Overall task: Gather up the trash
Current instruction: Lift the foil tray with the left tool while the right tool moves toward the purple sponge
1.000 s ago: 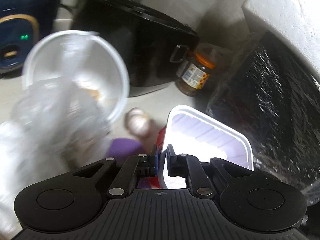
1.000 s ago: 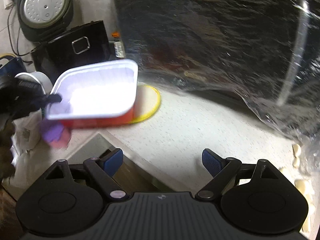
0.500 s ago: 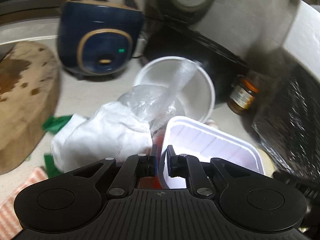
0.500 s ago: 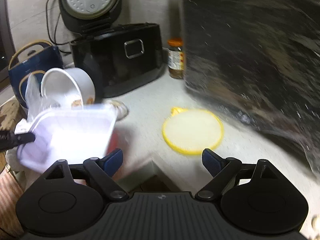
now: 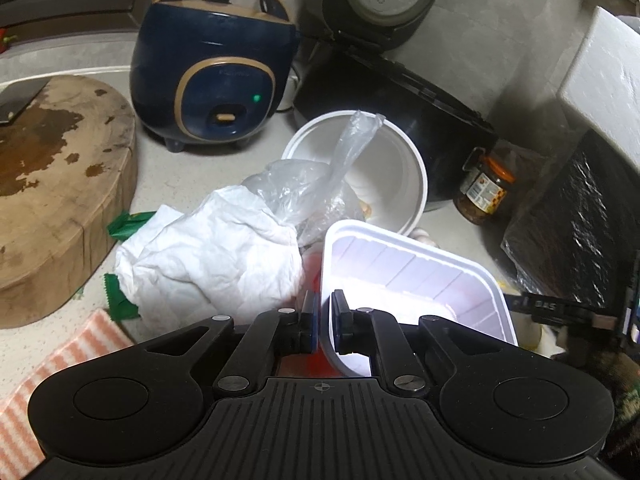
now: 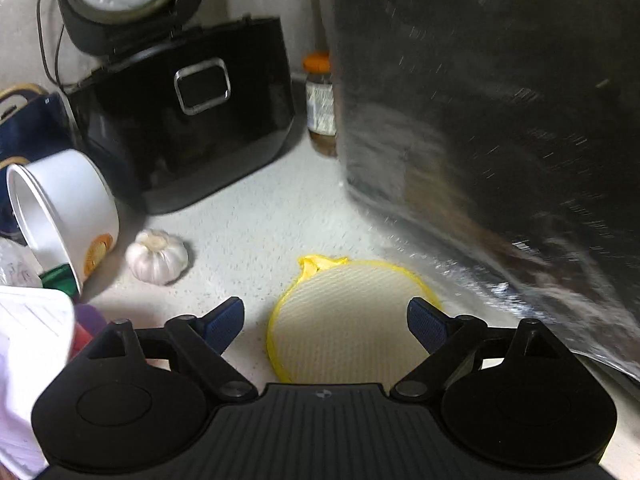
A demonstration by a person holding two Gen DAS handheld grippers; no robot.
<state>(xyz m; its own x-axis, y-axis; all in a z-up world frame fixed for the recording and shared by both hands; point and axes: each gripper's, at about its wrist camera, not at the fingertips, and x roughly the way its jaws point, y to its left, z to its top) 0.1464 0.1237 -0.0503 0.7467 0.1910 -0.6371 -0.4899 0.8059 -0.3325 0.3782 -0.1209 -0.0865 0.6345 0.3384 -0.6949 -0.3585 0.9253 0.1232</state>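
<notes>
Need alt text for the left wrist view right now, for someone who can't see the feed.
The left gripper is shut on the near wall of a white rectangular plastic tray, held above a cluttered kitchen counter. Behind it lie a crumpled white paper wad, a clear plastic bag and a tipped white bowl, with a navy rice cooker beyond.

My tray (image 5: 416, 276) is smooth white plastic, beside crumpled paper (image 5: 208, 256) and a thin clear crinkled bag (image 5: 316, 184). The board (image 5: 52, 184) is rough stained wood; the counter (image 6: 256, 220) is matt and speckled, the cooker (image 6: 180, 120) glossy black.
</notes>
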